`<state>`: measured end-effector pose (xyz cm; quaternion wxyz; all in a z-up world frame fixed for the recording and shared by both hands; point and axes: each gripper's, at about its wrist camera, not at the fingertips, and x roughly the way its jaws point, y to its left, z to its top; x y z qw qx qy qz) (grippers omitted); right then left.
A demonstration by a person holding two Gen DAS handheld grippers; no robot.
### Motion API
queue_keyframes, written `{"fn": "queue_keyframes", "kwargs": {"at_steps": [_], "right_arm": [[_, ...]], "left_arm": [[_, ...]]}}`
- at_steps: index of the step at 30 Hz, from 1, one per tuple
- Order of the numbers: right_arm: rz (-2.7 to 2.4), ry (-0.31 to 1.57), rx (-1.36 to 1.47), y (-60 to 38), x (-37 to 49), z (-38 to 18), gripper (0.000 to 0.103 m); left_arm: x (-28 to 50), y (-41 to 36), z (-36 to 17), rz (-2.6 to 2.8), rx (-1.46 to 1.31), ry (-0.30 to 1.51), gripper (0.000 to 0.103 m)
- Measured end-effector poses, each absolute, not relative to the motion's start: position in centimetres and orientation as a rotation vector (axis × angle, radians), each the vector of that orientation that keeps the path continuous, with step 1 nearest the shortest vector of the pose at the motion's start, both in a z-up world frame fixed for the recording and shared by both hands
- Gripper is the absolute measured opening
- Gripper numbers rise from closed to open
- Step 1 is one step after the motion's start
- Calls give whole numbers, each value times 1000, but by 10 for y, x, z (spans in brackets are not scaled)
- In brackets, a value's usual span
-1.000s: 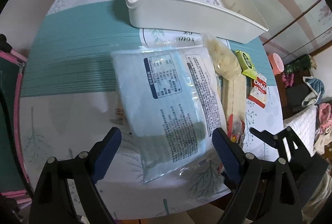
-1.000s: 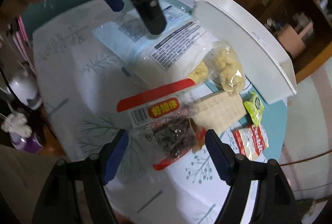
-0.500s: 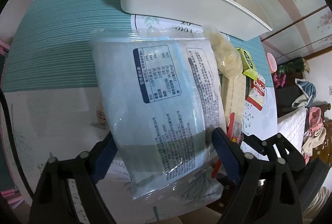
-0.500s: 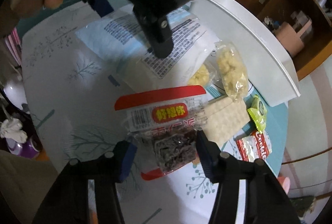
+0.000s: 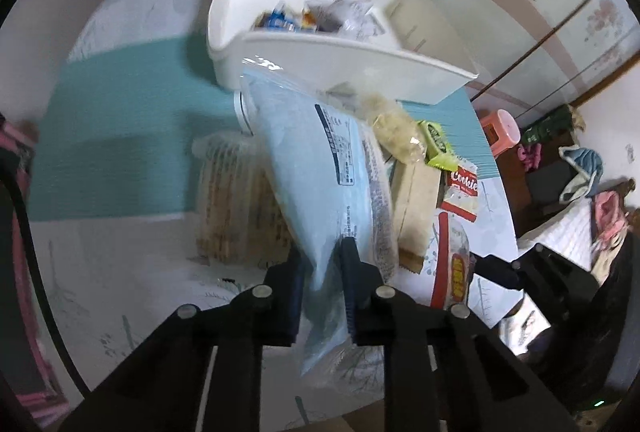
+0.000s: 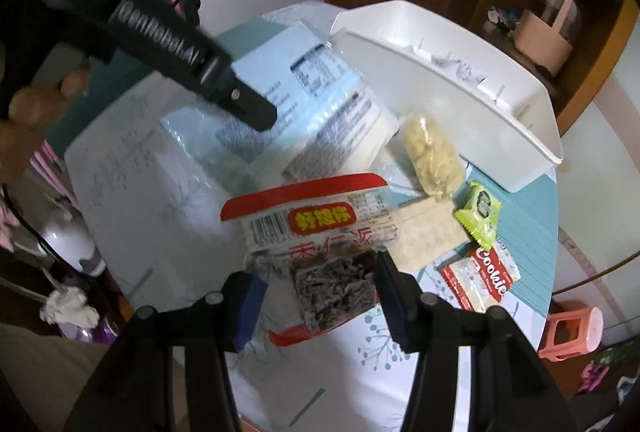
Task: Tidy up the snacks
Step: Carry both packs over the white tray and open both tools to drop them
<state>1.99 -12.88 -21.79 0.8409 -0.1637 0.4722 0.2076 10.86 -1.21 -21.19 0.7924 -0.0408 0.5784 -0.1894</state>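
Tabletop: left gripper fingers clamped on blue bag, lifting; next, white bin, upper centre. Right gripper fingers wide, straddling red-labelled packet.

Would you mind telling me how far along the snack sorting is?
Partly done: several wrappers already lie in the white bin. In hand: the left gripper pinches the blue bag; the right gripper is closing around the red-topped packet. Left: the cookie pack, green sachet and others on the table.
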Motion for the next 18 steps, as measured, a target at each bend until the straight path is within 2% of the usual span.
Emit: {"fn": "queue_keyframes", "kwargs": {"at_steps": [5, 18], "right_arm": [[431, 969, -262, -137, 23, -192, 51], [370, 825, -103, -164, 47, -113, 51]], "left_arm": [[106, -11, -182, -380, -61, 1165, 10], [129, -4, -86, -359, -61, 940, 9]]}}
